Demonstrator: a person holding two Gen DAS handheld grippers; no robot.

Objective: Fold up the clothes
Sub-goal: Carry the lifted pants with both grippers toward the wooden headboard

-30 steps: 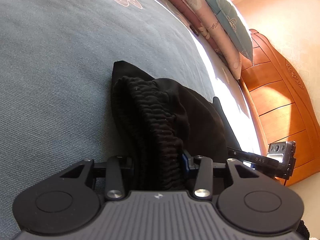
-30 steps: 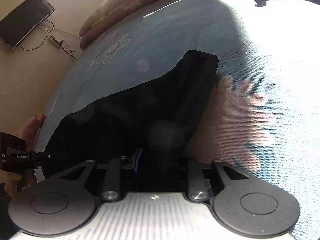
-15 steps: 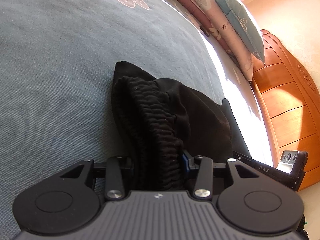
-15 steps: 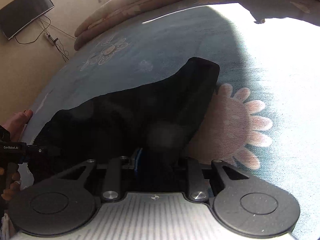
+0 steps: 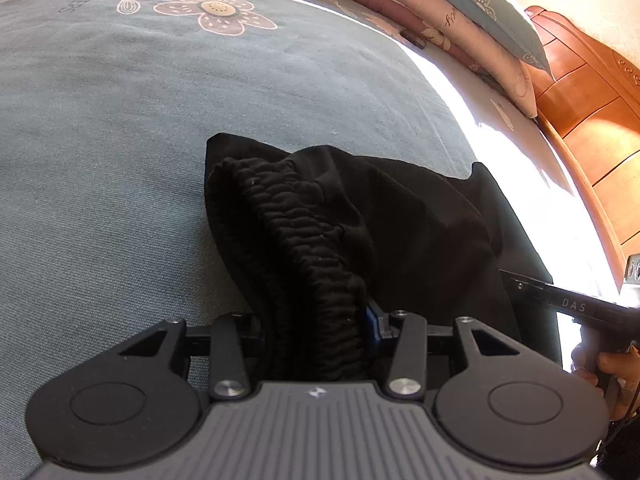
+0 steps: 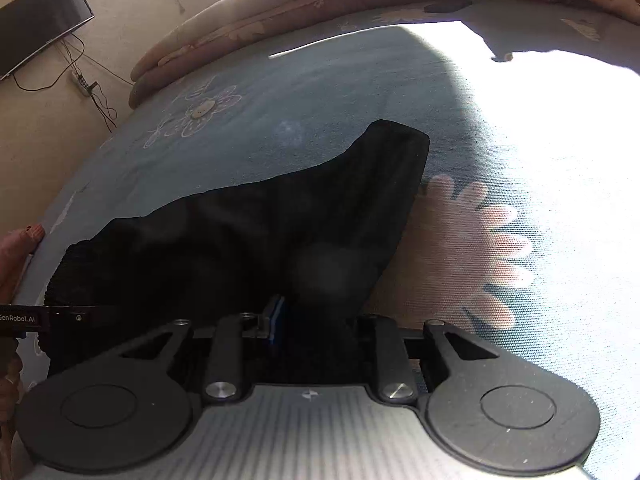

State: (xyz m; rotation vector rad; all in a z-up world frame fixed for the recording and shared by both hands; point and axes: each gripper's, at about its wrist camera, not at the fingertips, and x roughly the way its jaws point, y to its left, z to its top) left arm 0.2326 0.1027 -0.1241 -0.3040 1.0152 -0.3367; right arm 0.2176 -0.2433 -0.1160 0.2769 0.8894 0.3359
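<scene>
The black garment is laid on the blue-grey bedspread, which is printed with flower motifs. The ribbed elastic waistband is bunched and is clamped between the fingers of the left gripper; the blue pad of one finger is pressed against the fabric. In the right wrist view, the opposite end of the garment is clamped in the right gripper, with a blue pad seen at the cloth edge. The fabric is stretched between the two tools and is draped low over the bedspread. One corner of the garment is extended toward a pale flower print. Stacked pillows and a wooden headboard are seen beyond the bed. A wall-mounted screen is visible in the right wrist view. A strong patch of sunlight is cast across the far side of the bed
</scene>
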